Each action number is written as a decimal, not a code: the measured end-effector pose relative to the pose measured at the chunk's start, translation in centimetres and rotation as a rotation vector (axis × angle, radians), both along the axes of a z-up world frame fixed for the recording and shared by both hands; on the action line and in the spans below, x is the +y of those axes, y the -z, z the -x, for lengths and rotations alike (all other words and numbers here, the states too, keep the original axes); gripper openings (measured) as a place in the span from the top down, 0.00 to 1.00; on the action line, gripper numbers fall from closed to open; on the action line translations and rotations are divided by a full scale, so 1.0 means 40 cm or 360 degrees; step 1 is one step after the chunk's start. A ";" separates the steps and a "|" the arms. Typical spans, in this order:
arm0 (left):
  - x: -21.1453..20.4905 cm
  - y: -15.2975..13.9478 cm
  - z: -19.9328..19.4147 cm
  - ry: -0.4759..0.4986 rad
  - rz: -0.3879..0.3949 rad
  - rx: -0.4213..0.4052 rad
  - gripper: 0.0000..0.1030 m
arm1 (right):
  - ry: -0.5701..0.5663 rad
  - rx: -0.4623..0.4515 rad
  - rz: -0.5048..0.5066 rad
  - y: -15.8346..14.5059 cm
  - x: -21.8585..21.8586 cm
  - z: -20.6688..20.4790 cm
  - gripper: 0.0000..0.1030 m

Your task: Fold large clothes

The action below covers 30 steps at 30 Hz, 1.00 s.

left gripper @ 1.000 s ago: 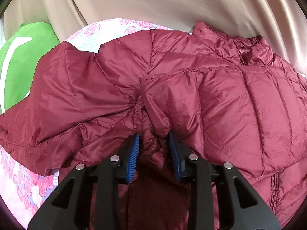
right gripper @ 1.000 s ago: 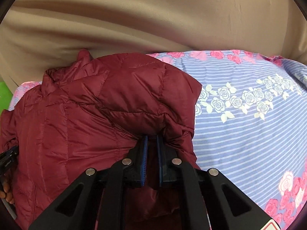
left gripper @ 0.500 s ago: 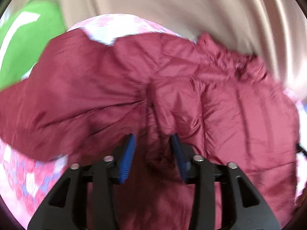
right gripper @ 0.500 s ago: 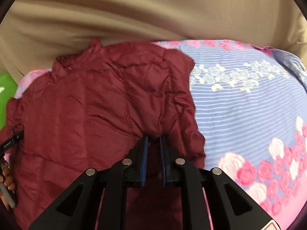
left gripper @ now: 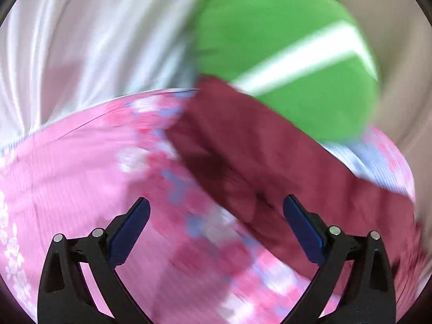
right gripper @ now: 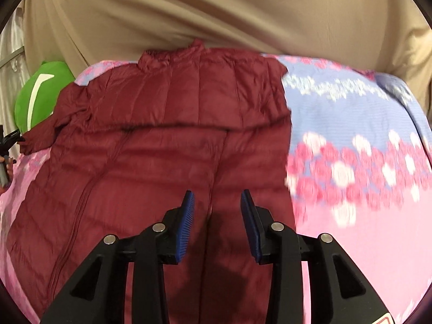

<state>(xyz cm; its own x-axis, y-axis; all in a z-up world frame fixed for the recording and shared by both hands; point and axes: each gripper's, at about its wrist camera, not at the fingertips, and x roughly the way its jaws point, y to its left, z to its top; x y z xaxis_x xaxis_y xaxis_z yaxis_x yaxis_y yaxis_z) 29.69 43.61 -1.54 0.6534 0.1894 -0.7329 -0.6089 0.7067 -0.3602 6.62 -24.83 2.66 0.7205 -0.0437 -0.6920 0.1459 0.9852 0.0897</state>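
Jacket point(right gripper: 167, 145) flat on floral bedsheet point(right gripper: 364, 229), beige curtain point(right gripper: 216, 8) behind.
Green cushion point(right gripper: 40, 94) beside jacket's sleeve; left gripper point(left gripper: 216, 216) opening wide, right gripper point(right gripper: 217, 210) opening, both empty.

Left tool point(left gripper: 216, 210) opening, nothing gripped; blurred maroon jacket point(left gripper: 270, 167) on pink floral bedding point(left gripper: 81, 167); green, possibly cushion point(left gripper: 283, 40), behind.

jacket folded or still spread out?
Partly folded: the jacket lies flat on the bedspread, a crosswise fold edge over its body, collar away from the camera, one sleeve out toward the green cushion.
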 end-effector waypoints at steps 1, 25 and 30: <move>0.034 0.015 -0.004 -0.0043 0.0058 -0.0019 0.10 | 0.0011 0.0014 -0.0014 0.005 0.004 0.012 0.65; -1.001 -0.490 0.040 0.1431 -0.0681 -0.0711 0.98 | 0.0095 0.0003 -0.0267 0.019 0.064 0.126 0.61; -1.355 -0.326 0.089 0.1875 -0.0700 -0.0538 0.93 | 0.0087 -0.0002 -0.0290 0.029 0.053 0.130 0.56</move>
<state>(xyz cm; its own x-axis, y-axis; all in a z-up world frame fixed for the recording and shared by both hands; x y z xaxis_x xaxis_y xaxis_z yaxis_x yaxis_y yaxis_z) 26.13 -10.59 11.49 0.7291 -0.4402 -0.5241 0.5295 0.8480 0.0244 1.40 -22.72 1.50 0.7215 0.0430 -0.6911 0.1987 0.9432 0.2662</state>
